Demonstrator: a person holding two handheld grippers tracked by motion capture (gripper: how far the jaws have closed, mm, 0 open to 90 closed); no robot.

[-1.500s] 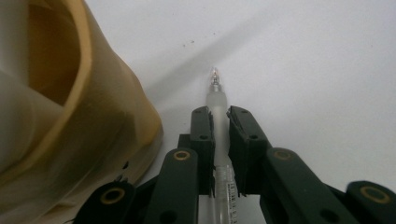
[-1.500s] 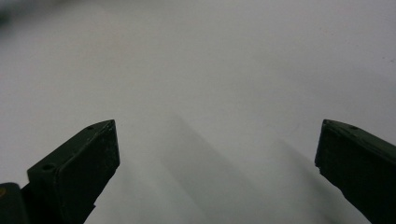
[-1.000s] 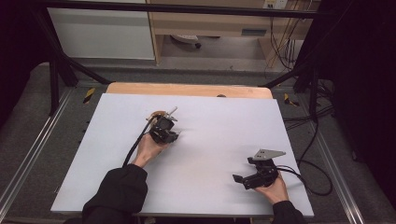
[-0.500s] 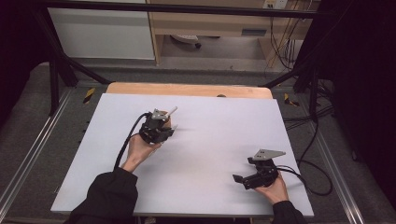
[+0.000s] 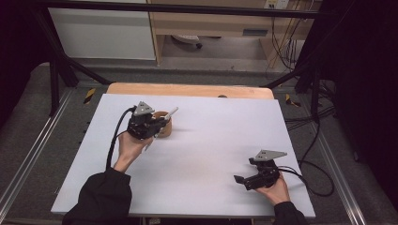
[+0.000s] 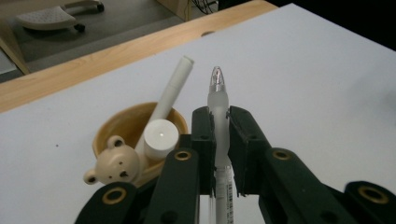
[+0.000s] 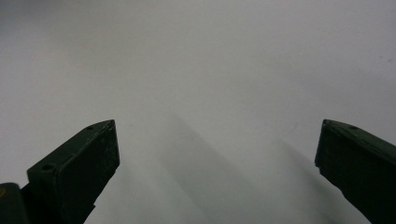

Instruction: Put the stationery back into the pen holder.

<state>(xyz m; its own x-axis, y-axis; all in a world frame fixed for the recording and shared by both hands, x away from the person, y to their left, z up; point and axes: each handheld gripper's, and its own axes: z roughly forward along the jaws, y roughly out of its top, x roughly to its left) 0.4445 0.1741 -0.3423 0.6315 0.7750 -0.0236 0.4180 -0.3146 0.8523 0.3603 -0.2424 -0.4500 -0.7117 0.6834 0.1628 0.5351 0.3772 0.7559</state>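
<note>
A tan cup (image 6: 116,126) with a small bear head (image 6: 114,164) on its rim stands on the white table top (image 5: 211,140), left of the middle. A white marker (image 6: 175,88) leans out of the cup beside a white round cap (image 6: 161,135). My left gripper (image 6: 219,126) is shut on a frosted pen (image 6: 218,100) with a clear tip, held just right of the cup and above the table. In the high view the left gripper (image 5: 157,126) hangs against the cup (image 5: 165,125). My right gripper (image 5: 244,172) rests at the near right, its jaws wide apart (image 7: 217,149) with nothing between them.
A wooden strip (image 5: 187,89) runs along the far edge of the white top. Cables trail from both grippers, one off the right side (image 5: 314,183). Metal rails (image 5: 28,159) flank the table, and a wheeled chair base (image 6: 51,16) stands on the floor beyond.
The left hand has risen and moved left with the pen still clamped, and the cup now shows to the gripper's right. The right gripper has stayed put.
</note>
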